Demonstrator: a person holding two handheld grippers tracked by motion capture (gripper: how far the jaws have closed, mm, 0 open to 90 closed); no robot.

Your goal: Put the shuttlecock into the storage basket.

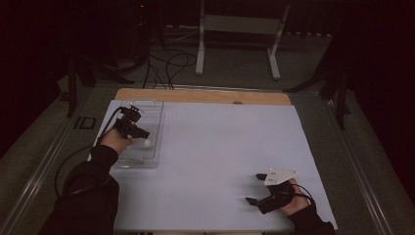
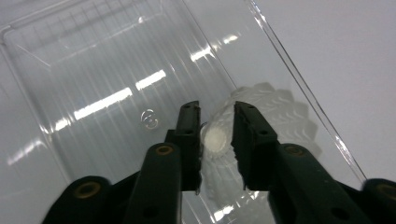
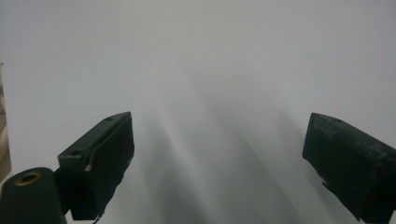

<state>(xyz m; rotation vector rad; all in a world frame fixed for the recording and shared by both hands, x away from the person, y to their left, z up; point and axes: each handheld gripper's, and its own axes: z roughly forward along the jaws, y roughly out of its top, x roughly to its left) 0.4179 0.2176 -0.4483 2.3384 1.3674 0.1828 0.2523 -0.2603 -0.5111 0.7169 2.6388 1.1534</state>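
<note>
A white shuttlecock [image 2: 215, 138] sits in a clear plastic tray [image 2: 107, 60] at the table's left, its round cork end toward the camera and its feather skirt spread beyond. My left gripper [image 2: 215, 109] reaches into the tray; its jaws stand a little apart on either side of the cork and are not pressing on it. From above, the left gripper [image 1: 139, 133] hovers over the tray [image 1: 149, 108], and the shuttlecock [image 1: 147, 143] is a small white spot by its tips. My right gripper [image 1: 254, 188] rests near the front right, open wide with nothing between its jaws, over bare white sheet [image 3: 219, 126].
A white sheet [image 1: 220, 147] covers the tabletop, with a wooden strip [image 1: 200, 96] along its far edge. Metal rails run down both sides of the table. A white frame stand [image 1: 240, 29] and cables lie on the floor beyond.
</note>
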